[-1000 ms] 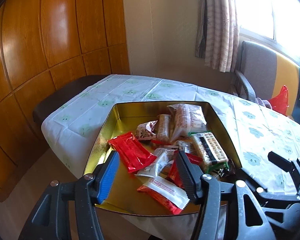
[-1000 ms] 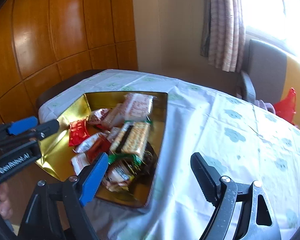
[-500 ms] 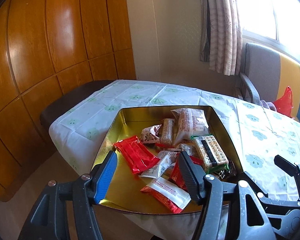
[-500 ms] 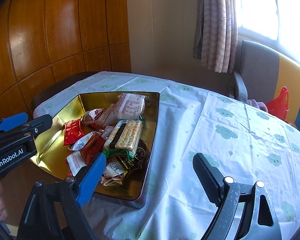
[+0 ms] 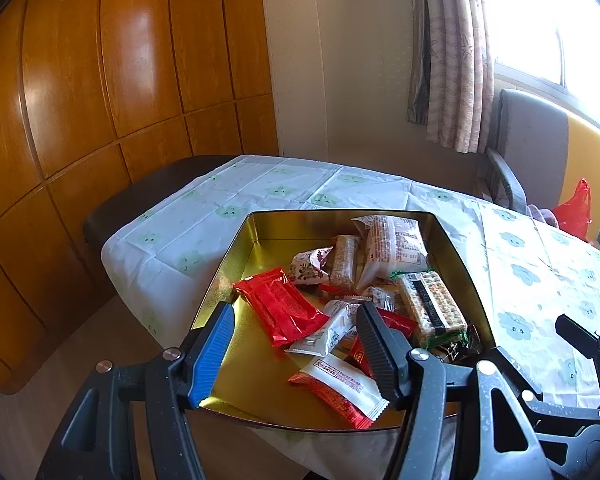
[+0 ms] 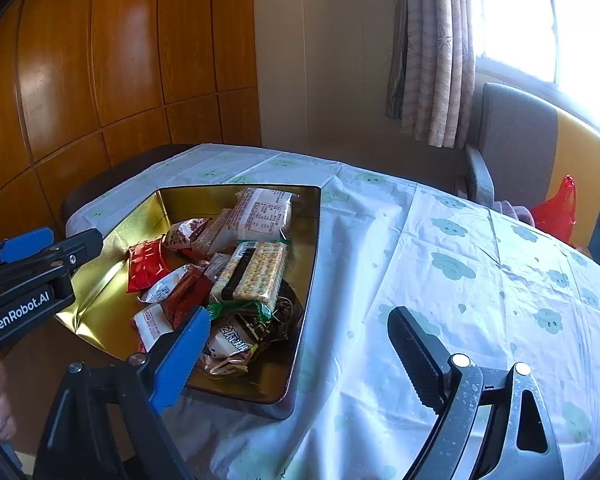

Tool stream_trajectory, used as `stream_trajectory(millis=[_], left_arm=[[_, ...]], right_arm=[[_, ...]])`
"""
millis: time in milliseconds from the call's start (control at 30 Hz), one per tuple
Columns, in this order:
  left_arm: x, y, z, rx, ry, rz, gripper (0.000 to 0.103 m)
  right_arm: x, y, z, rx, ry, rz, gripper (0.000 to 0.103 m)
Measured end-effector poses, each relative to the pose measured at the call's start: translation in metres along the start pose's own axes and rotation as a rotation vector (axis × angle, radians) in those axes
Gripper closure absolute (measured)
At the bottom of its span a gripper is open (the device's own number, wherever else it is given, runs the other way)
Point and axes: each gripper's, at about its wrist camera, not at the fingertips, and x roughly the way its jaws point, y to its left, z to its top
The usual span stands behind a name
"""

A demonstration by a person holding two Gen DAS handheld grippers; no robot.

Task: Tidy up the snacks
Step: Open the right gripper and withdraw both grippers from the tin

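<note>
On worktop (image 6: 440, 248), near its edge: gold tin (image 5: 236, 272) holding all visible snacks (image 5: 380, 280) in loose heap. Left gripper (image 5: 292, 344) and right gripper (image 6: 296, 344) hover, fingers spread, nothing held. Gathering looks done or neatening pending; stage cannot be told.

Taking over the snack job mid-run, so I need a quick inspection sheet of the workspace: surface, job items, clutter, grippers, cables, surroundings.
Surface: table under a white cloth with green cloud prints; its near edge shows.
Job's things: gold tin at the table's near left corner, holding mixed wrapped snacks in a loose pile, among them a red packet and a cracker pack.
Clutter: nothing seen on the cloth outside the tin.
Grippers: left gripper open, over the tin's near side; right gripper open, empty, straddling the tin's right wall.
Cables: nothing seen.
Surroundings: wood panelling, curtain, bright window, chair, red bag.
</note>
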Motion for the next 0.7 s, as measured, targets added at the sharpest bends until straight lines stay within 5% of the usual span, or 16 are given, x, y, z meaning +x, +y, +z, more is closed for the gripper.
stream_trajectory(millis=[700], left_arm=[[0.0001,0.0042,0.0013,-0.01,0.0,0.004,0.039]], right_arm=[[-0.0004,0.0035,0.0003,-0.016,-0.007,-0.001,0.009]])
